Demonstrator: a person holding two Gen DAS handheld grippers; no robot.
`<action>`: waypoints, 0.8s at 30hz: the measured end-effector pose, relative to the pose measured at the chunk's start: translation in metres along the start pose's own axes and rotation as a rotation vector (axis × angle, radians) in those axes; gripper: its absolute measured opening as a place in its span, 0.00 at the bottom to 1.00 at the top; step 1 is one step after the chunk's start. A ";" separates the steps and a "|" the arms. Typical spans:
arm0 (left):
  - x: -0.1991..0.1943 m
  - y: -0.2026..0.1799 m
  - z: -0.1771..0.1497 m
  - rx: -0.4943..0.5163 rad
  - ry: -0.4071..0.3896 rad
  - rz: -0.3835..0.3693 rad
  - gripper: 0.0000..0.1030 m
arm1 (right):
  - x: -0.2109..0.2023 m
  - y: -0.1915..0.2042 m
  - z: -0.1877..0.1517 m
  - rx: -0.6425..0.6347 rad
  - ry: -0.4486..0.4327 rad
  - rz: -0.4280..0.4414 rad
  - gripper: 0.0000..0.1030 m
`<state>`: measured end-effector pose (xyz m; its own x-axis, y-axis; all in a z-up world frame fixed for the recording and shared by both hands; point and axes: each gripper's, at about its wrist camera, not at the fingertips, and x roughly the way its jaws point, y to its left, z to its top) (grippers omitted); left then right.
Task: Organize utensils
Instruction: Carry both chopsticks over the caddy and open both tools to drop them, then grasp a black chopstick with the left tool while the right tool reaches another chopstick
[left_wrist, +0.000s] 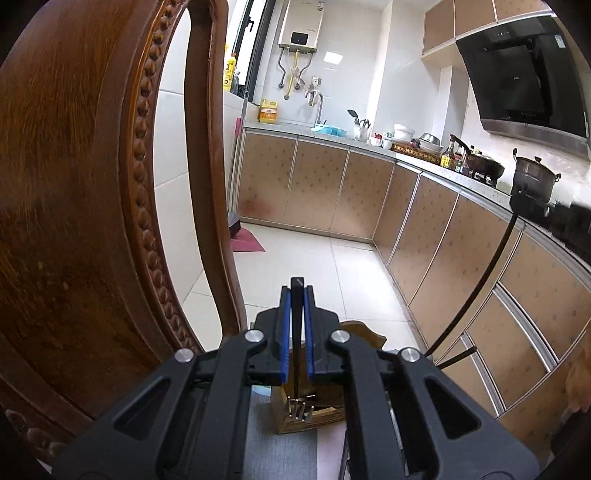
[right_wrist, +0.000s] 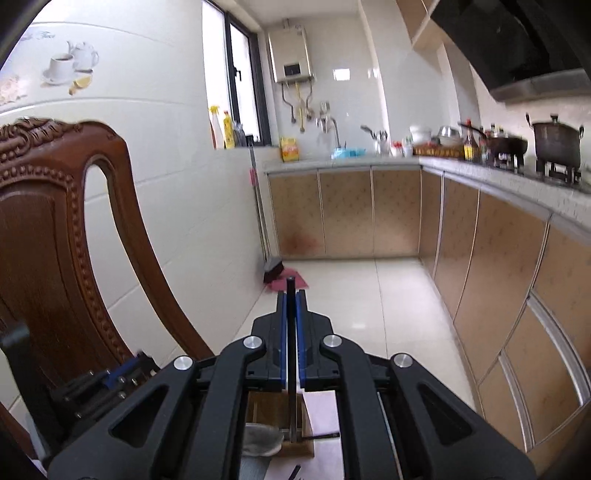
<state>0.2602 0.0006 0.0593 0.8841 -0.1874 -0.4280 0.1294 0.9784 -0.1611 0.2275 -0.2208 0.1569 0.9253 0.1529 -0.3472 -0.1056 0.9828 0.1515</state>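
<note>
Black-handled utensil (left_wrist: 296, 332) stands upright in my left gripper (left_wrist: 296, 314), jaws closed on its shaft, tines directly above the wooden holder (left_wrist: 310, 413). My right gripper (right_wrist: 291, 317) likewise clamps a second upright utensil (right_wrist: 291, 354), slightly farther off.

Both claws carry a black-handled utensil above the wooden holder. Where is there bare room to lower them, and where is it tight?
In the right wrist view the wooden holder has an open compartment left of the utensil held by the right claw; a pale spoon-like bowl crowds its near left side. In the left view, metal utensil ends fill the slot under the left claw.
</note>
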 end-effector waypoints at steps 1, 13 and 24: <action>-0.001 0.002 -0.001 -0.001 -0.001 -0.001 0.06 | 0.000 0.002 0.003 -0.003 -0.009 0.005 0.05; 0.010 0.001 -0.019 0.002 0.048 -0.004 0.07 | 0.050 0.009 -0.055 -0.036 0.187 -0.029 0.05; -0.017 0.000 -0.023 0.011 0.032 0.000 0.40 | -0.003 -0.006 -0.060 -0.026 0.134 -0.039 0.40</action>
<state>0.2349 0.0015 0.0467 0.8691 -0.1897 -0.4567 0.1341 0.9793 -0.1516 0.2040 -0.2210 0.1015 0.8720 0.1256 -0.4731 -0.0817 0.9903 0.1124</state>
